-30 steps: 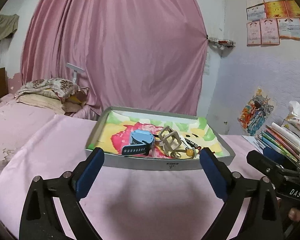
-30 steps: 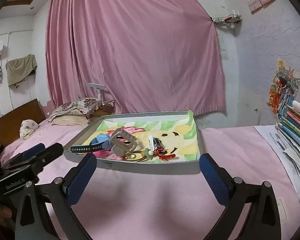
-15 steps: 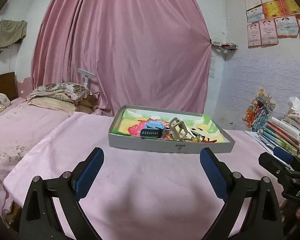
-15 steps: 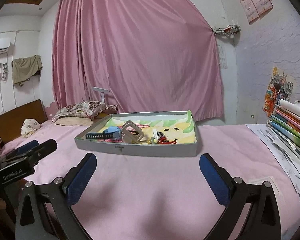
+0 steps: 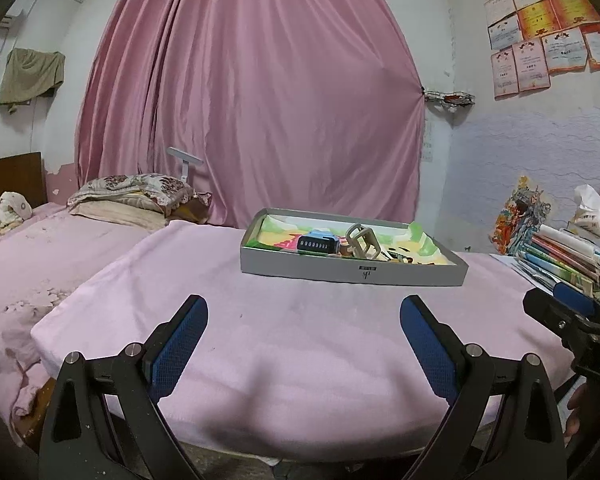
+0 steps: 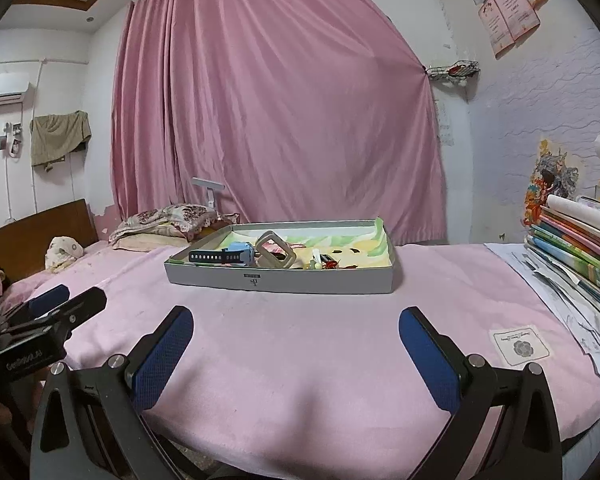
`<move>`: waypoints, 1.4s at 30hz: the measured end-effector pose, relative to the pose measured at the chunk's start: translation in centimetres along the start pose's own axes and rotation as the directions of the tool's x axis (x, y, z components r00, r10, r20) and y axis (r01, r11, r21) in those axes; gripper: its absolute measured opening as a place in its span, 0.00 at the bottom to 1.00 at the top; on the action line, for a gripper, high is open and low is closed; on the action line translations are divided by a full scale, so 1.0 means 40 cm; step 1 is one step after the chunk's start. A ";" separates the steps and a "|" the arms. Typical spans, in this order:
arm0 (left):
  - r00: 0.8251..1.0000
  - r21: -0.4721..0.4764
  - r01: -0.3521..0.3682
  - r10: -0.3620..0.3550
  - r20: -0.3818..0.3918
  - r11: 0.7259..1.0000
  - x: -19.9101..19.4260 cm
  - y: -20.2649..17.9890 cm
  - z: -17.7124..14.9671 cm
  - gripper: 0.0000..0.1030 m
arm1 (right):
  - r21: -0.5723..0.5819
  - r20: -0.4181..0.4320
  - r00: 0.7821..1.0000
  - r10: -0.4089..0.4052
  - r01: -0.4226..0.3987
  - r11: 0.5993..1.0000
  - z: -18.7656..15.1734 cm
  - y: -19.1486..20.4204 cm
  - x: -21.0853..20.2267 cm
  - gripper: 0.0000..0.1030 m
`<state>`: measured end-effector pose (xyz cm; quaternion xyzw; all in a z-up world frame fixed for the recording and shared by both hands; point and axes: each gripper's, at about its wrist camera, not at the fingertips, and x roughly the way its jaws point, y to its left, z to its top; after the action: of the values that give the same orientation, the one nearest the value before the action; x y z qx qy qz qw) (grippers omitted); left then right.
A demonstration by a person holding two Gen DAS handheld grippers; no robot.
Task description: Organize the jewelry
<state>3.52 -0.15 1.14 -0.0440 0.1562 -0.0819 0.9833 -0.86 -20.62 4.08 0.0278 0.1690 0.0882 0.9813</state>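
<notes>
A shallow grey tray [image 5: 352, 274] with a colourful lining stands on the pink-covered table; it also shows in the right wrist view [image 6: 280, 282]. Inside lie a blue watch [image 5: 318, 243] [image 6: 224, 255], a beige watch band [image 5: 365, 241] [image 6: 275, 255] and small beads and red bits [image 6: 326, 264]. My left gripper [image 5: 303, 340] is open and empty, well short of the tray. My right gripper [image 6: 296, 350] is open and empty, also back from the tray near the table's front edge.
A stack of books and papers [image 6: 580, 256] lies along the table's right side, with a small printed card [image 6: 520, 346] near it. A bed with pillows [image 5: 136, 200] is on the left. A pink curtain [image 5: 252, 100] hangs behind.
Both grippers have pulled back from the tray toward the table's front edge, so the tray looks smaller and farther. Both stayed open and empty.
</notes>
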 end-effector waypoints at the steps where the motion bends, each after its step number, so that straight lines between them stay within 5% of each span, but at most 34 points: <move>1: 1.000 -0.001 0.001 -0.001 0.000 1.000 -0.004 -0.001 -0.005 0.91 | 0.001 0.001 1.000 0.000 0.000 1.000 -0.003 0.002 -0.001 1.00; 42: 1.000 -0.009 0.008 -0.008 -0.008 1.000 -0.023 -0.002 -0.029 0.92 | 0.012 -0.001 1.000 -0.008 0.008 1.000 -0.030 0.011 -0.010 1.00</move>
<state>2.27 -0.15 0.32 -0.0487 0.1605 -0.0855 0.9821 -1.69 -20.22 3.11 0.0330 0.1703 0.0833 0.9813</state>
